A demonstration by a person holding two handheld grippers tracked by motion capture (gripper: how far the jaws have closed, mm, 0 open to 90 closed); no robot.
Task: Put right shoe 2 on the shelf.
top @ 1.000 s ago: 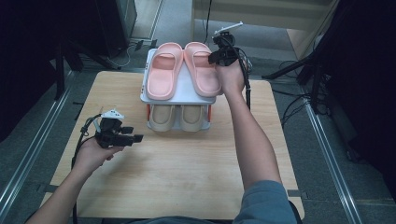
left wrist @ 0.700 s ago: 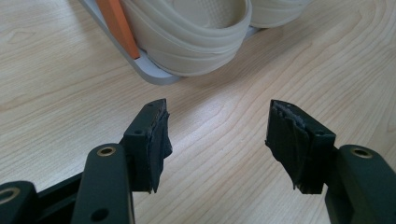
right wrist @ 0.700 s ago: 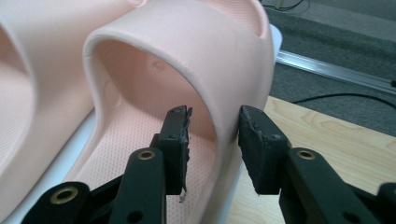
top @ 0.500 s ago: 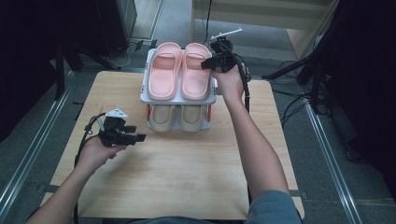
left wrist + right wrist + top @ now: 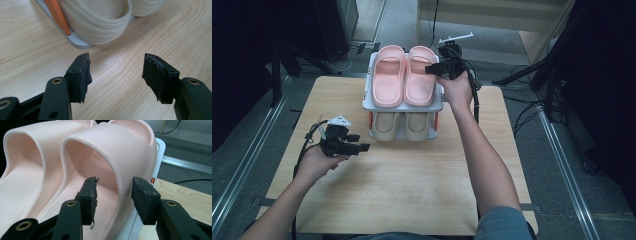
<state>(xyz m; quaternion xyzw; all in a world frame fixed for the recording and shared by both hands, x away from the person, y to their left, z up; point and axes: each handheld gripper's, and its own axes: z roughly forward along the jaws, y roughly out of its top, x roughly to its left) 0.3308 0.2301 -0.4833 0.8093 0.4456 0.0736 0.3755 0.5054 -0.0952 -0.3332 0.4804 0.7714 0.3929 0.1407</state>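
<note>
At the far edge of the counter (image 5: 402,190) stands a two-tier shoe rack (image 5: 368,95): a pink pair of slippers lies side by side on the top shelf, toes pointing away from the person, and a beige pair (image 5: 401,126) sits on the shelf below, so each pair keeps its own level. The right hand-held gripper (image 5: 432,69) is at the right pink slipper (image 5: 419,77), near its strap on the outer side. Its jaws have just been opening, and in the right gripper view they straddle the strap's side wall (image 5: 130,167), one pad inside the slipper and one outside, with a gap showing at each pad, so they no longer press on it. That reads as a release: the slipper lies flat on the shelf, level with the left pink slipper (image 5: 388,80) and close beside it, and the strap wall was likely chosen as the grip point because it is the one thin upright part of the shoe that two jaws can pinch. The left hand-held gripper (image 5: 364,147) rests low over the counter's left part, just short of the rack's front. Its jaws stand wide apart with nothing between them, aimed at the heel of a beige slipper (image 5: 100,22), probably waiting its turn.
</note>
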